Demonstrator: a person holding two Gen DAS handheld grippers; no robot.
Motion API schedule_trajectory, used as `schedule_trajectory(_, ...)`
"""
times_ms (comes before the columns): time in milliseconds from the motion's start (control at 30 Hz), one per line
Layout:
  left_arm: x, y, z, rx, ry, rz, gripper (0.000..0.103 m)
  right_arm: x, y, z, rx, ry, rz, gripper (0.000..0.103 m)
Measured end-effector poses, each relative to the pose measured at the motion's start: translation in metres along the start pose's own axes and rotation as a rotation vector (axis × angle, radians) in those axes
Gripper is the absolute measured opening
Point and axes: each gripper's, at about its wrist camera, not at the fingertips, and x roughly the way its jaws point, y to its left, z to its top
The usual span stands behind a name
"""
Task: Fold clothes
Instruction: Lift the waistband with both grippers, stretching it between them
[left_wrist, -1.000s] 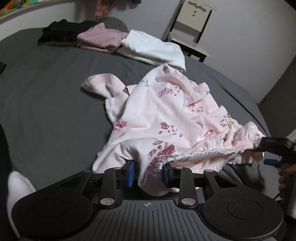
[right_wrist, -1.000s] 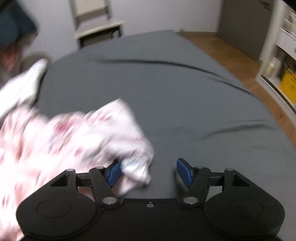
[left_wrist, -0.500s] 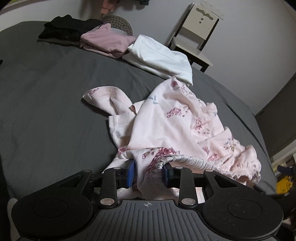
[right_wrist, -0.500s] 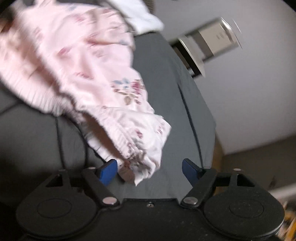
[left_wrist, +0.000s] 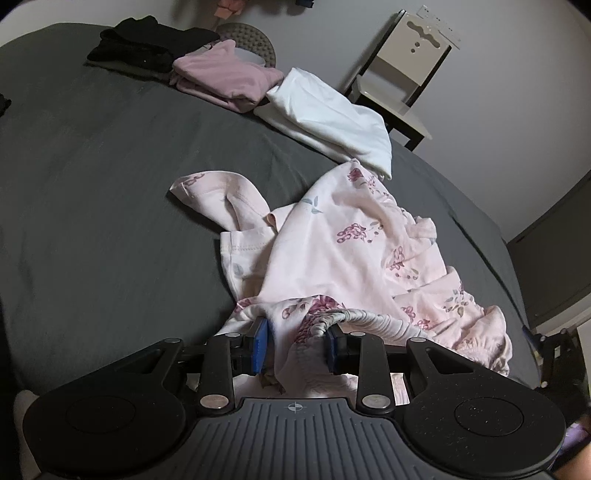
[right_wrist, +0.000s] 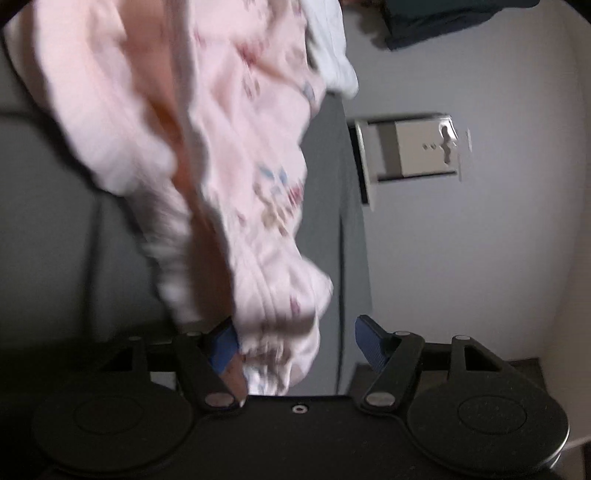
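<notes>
Left wrist view: left hand-held gripper (left_wrist: 297, 341) clamps gathered elastic waistband of pink floral pyjama trousers (left_wrist: 343, 251). Trousers sprawl crumpled on grey bed (left_wrist: 92, 177), legs trailing toward 1 o'clock, near white folded garment (left_wrist: 332, 118). Risk: thin bunched grip slips under pull; dragging legs disturb white folded garment.

Right wrist view (blurred): right hand-held gripper (right_wrist: 295, 345) spread wide, trousers (right_wrist: 236, 155) draped against left pad only, unclamped. Risk: cloth slides free, waistband stays untensioned, fold goes crooked.
</notes>
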Motion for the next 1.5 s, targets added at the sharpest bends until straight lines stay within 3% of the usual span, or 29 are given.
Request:
schedule_trajectory(100, 0.000, 0.001, -0.001, 0.011, 0.003, 0.005, 0.031, 0.008, -0.014, -0.003, 0.062, 0.007, -0.034, 0.046)
schedule_trajectory(167, 0.000, 0.001, -0.003, 0.028, 0.004, 0.008, 0.031, 0.002, -0.031, -0.004, 0.145, -0.034, -0.012, 0.028)
schedule_trajectory(233, -0.002, -0.002, -0.007, 0.065, 0.005, 0.007, 0.031, -0.004, -0.045, -0.005, 0.200, -0.074, -0.002, 0.018)
schedule_trajectory(467, -0.004, -0.011, -0.030, 0.182, 0.069, 0.022, 0.032, -0.034, -0.085, -0.001, 0.304, -0.157, -0.021, 0.017)
schedule_trajectory(733, -0.005, -0.020, -0.062, 0.264, 0.132, 0.068, 0.055, -0.028, -0.088, -0.007, 0.363, -0.107, 0.002, 0.017)
schedule_trajectory(867, -0.004, -0.022, -0.068, 0.308, 0.103, 0.080, 0.055, -0.031, -0.091, -0.011, 0.402, -0.089, 0.019, 0.018)
schedule_trajectory(1000, -0.002, -0.024, -0.067, 0.337, 0.059, 0.065, 0.051, -0.029, -0.088, -0.009, 0.392, -0.089, 0.016, 0.022)
schedule_trajectory(1033, -0.001, -0.024, -0.065, 0.339, 0.052, 0.061, 0.036, -0.029, -0.086, -0.009, 0.383, -0.091, 0.015, 0.029)
schedule_trajectory(1067, -0.001, -0.024, -0.063, 0.337, 0.048, 0.060, 0.033, -0.029, -0.084, -0.008, 0.369, -0.094, 0.018, 0.036)
schedule_trajectory(1300, -0.005, -0.020, -0.051, 0.329, 0.029, 0.052, 0.029, -0.012, -0.055, 0.006, 0.242, -0.076, 0.097, 0.044)
schedule_trajectory(1333, -0.007, -0.020, -0.050, 0.333, 0.028, 0.048, 0.029, -0.009, -0.051, 0.008, 0.228, -0.072, 0.114, 0.042)
schedule_trajectory(1400, -0.010, -0.021, -0.048, 0.338, 0.019, 0.043, 0.029, -0.007, -0.053, 0.008, 0.252, -0.054, 0.140, 0.016)
schedule_trajectory(1433, -0.012, -0.021, -0.046, 0.340, 0.011, 0.043, 0.029, -0.007, -0.056, 0.008, 0.277, -0.043, 0.148, 0.008)
schedule_trajectory(1500, -0.019, -0.021, -0.039, 0.342, -0.017, 0.044, 0.029, -0.011, -0.071, 0.004, 0.359, -0.041, 0.143, 0.007)
